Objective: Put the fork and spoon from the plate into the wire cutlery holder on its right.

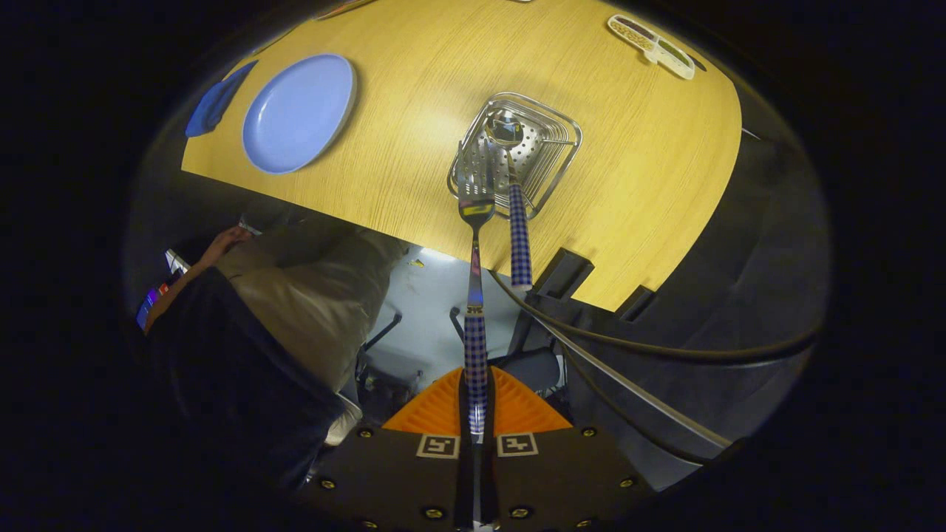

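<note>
1. You are holding the gripper (474, 414) with both fingers (436, 410) clamped on the checked handle of the fork (475, 295), which is pointing straight ahead with its tines leading.
2. The tines are sitting over the near rim of the holder (556, 148); I cannot tell whether they are already inside or only above it.
3. The spoon (517, 214) is already standing in the holder, bowl down, its handle leaning out toward you just beside the fork.
4. The plate (299, 112) is lying bare, well apart to the left on the table (650, 185), so by my reading the fork is the last piece to go in.
5. You are risking a snag: the tines could catch the wire rim if you are lowering off-centre, and that could tip or drag the light holder.
6. You are also working close to the spoon handle; brushing it could lever the spoon out.
7. Letting go before the tines are inside could send the fork onto the table.
</note>
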Demonstrator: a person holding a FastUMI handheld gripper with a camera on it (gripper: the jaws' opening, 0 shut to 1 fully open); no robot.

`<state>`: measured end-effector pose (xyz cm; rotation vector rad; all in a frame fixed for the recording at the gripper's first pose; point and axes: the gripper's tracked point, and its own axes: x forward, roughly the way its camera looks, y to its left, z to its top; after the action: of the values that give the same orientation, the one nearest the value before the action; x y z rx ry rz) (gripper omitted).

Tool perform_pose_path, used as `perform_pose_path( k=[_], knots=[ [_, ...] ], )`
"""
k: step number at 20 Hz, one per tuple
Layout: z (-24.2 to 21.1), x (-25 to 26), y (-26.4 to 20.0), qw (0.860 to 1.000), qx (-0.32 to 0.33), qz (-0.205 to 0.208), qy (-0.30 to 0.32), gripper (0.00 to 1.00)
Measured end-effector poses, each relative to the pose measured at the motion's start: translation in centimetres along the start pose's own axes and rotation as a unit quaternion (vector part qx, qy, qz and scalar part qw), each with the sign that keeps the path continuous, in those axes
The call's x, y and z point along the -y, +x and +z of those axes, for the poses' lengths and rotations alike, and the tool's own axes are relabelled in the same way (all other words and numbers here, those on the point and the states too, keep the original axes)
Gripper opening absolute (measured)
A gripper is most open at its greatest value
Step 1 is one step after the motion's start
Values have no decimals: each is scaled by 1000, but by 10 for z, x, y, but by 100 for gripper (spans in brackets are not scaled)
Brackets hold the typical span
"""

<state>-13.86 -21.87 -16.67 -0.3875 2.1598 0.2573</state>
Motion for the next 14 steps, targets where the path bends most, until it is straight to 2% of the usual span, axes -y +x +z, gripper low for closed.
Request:
perform_pose_path(
  k=[5, 10, 14],
  knots=[
    [28, 10, -6, 998, -58, -15, -1, 4],
    [39, 5, -11, 997, -81, 6, 7, 4],
    [20, -1, -6, 997, -76, 28, 7, 4]
  ],
)
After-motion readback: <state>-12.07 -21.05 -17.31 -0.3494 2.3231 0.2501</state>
